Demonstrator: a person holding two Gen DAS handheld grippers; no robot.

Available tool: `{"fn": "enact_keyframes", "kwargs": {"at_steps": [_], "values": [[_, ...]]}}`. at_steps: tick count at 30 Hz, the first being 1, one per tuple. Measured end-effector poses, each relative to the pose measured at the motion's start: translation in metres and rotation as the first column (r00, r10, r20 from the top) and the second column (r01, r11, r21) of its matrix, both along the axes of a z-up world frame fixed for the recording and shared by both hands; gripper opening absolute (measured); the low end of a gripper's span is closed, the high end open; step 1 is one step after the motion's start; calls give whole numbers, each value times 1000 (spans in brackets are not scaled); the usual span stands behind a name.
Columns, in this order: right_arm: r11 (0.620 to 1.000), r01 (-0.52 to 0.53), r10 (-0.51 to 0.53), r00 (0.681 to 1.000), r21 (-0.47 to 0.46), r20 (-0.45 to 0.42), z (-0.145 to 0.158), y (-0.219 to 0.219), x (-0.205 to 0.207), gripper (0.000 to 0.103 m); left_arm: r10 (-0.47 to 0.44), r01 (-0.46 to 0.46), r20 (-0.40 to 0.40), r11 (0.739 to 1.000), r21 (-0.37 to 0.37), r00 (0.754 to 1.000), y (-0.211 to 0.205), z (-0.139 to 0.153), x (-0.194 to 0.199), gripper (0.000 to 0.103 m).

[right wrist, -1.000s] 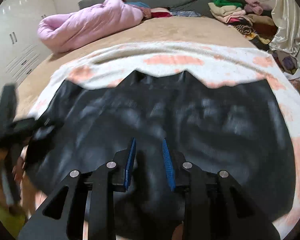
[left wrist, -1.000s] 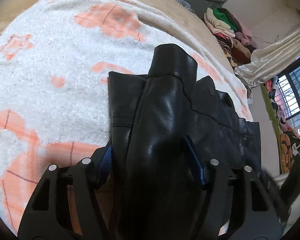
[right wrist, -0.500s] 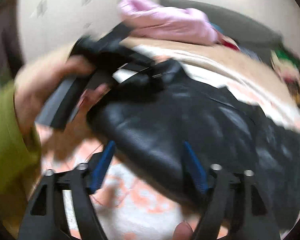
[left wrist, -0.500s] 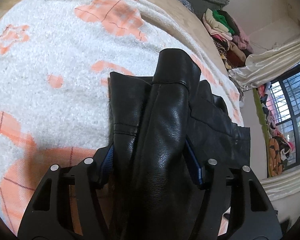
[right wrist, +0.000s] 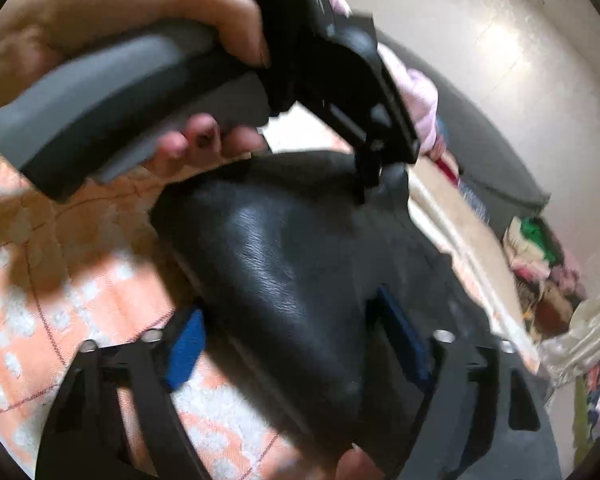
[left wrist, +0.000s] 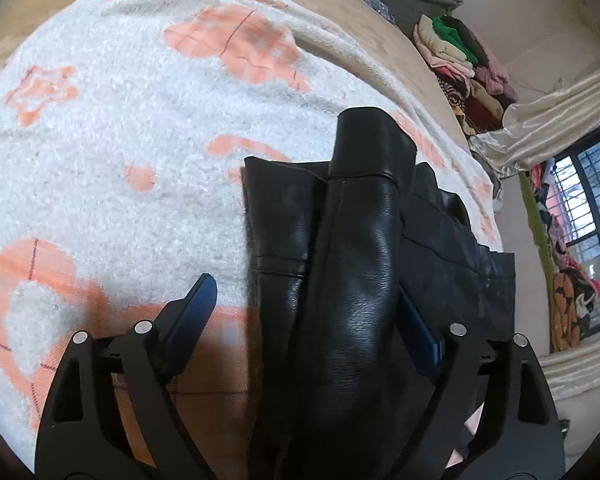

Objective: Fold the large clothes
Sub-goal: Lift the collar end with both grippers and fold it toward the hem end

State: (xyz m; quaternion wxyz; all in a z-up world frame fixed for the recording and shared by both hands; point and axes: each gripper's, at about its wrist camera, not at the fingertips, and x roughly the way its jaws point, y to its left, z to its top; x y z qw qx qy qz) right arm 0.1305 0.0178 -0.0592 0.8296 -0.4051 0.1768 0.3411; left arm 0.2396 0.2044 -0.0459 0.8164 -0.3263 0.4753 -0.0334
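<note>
Leather fills the middle of both views: the black jacket (left wrist: pixel 352 272) lies on the white blanket with orange patches (left wrist: pixel 120 128) that covers the bed (left wrist: pixel 380 56). Its sleeve (left wrist: pixel 364 168) is folded up over the body and points away from you.

Your left gripper (left wrist: pixel 320 312) is opening. Its left pad (left wrist: pixel 196 304) stands clear over the blanket, apart from the jacket; the right pad sits against the sleeve's far edge. The sleeve runs between the jaws, but nothing pinches it.

Your right gripper (right wrist: pixel 296 336) is closing, with a rounded fold of the jacket (right wrist: pixel 284 264) between its blue pads (right wrist: pixel 186 348). The picture is blurred, and a gap shows beside the left pad, so the pads do not yet press on the leather.

In the right wrist view your left hand (right wrist: pixel 112 12) wraps the grey handle of the other tool, just above the jacket. Folded clothes (left wrist: pixel 456 52) are stacked beyond the bed, near the curtain (left wrist: pixel 548 112).
</note>
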Motion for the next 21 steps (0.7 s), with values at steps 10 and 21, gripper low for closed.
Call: {"fn": "enact_keyframes", "kwargs": {"at_steps": [10, 21], "values": [[995, 5, -10, 999, 101, 51, 20, -11, -20, 28, 39, -34, 36, 991, -133, 999, -7, 5, -8, 44], [941, 70, -97, 993, 332, 66, 70, -70, -44, 21, -27, 16, 237, 999, 48, 971, -87, 104, -29, 34]]}}
